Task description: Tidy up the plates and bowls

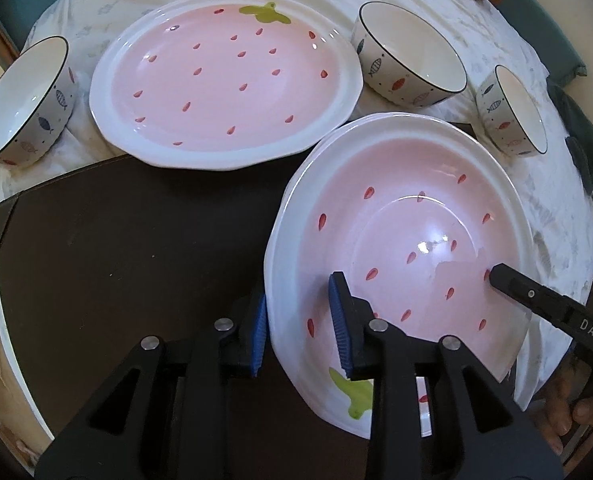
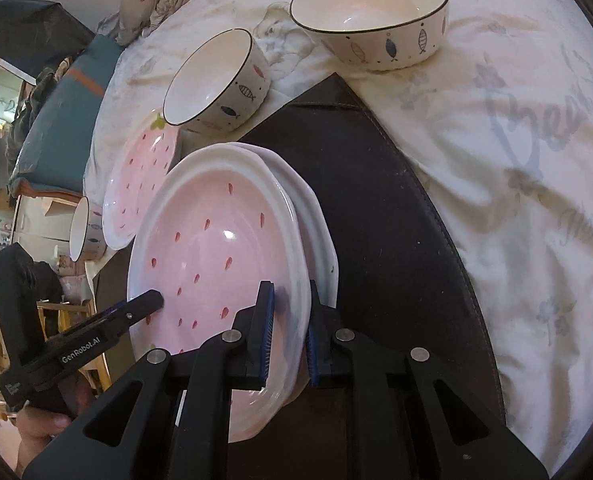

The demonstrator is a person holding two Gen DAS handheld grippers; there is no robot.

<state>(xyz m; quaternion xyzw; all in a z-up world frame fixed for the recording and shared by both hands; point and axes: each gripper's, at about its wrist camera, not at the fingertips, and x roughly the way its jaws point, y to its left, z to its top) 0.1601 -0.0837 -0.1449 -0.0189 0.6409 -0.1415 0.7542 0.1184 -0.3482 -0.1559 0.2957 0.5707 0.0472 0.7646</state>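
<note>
Pink strawberry plate (image 1: 412, 240) is held tilted above a dark mat (image 1: 136, 240), gripped on opposite rims by both grippers. A second plate appears to sit right behind or under it in the right wrist view (image 2: 316, 216); whether the two touch cannot be told.

Left gripper (image 1: 300, 332): jaws part closed, blue pads straddling the white rim near the green leaf mark, one pad inside the well and one outside. Contact looks made on both sides.

Right gripper (image 2: 290, 344): jaws likewise narrowed around the far rim, pad inside and pad outside. Clamp on the upper plate is judged firm; whether the lower plate is also caught cannot be told.

Handling: glazed ceramic, stiff, fairly heavy, slick and chip-prone. Rim is best taken on the flat white band, pads square to it, grip kept symmetric. The bed underneath is soft, so a plate set down off the mat could rock.

Look: white scalloped rim, pink well, red seed marks, green stem print, glossy highlights.

Another matching plate (image 1: 224, 92) lies flat on the bed cover beyond the mat. Three fish-pattern bowls are spread around it: one left (image 1: 24, 100), two right (image 1: 412, 56) (image 1: 512, 112), all upright and apart.
</note>
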